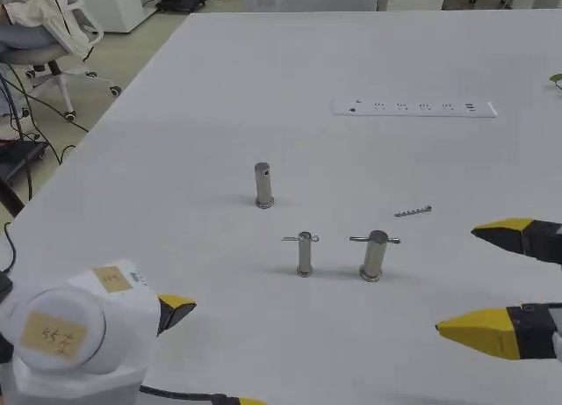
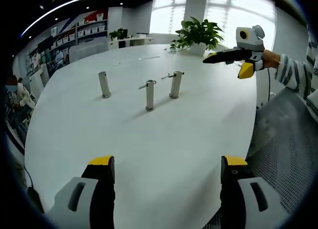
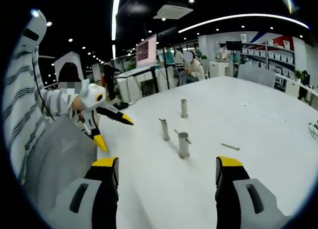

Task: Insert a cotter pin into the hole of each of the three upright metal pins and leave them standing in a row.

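Left claw [image 2: 167, 163] and right claw [image 3: 167, 163] gape empty; a loose cotter pin [image 1: 413, 212] lies near three upright pins [image 1: 305, 254]

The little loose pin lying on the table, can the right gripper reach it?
Probably yes. The loose pin lies flat on the bare table near the open right gripper, with nothing between them.
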A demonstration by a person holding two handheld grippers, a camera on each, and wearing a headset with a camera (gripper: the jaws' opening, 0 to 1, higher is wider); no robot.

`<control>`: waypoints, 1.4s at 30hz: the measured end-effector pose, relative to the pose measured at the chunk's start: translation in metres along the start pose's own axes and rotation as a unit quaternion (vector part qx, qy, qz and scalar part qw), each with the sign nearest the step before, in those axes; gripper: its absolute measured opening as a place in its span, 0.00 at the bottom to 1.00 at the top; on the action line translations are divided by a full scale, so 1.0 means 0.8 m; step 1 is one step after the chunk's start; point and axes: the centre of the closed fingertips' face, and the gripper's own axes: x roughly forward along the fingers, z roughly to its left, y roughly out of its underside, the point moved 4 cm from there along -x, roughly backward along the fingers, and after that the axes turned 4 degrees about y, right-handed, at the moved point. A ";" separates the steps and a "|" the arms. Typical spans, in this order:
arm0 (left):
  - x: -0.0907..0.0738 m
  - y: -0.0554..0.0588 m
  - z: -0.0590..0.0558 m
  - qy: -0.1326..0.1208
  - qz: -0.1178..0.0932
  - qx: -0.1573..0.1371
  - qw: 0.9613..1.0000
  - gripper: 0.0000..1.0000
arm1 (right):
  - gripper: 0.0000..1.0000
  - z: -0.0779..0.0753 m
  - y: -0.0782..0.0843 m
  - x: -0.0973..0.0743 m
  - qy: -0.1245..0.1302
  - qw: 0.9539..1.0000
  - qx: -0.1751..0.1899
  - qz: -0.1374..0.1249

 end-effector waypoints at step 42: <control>0.009 -0.051 0.094 -0.013 -0.011 0.012 1.000 0.81 | 1.00 -0.001 0.062 -0.057 0.083 0.990 0.100 0.057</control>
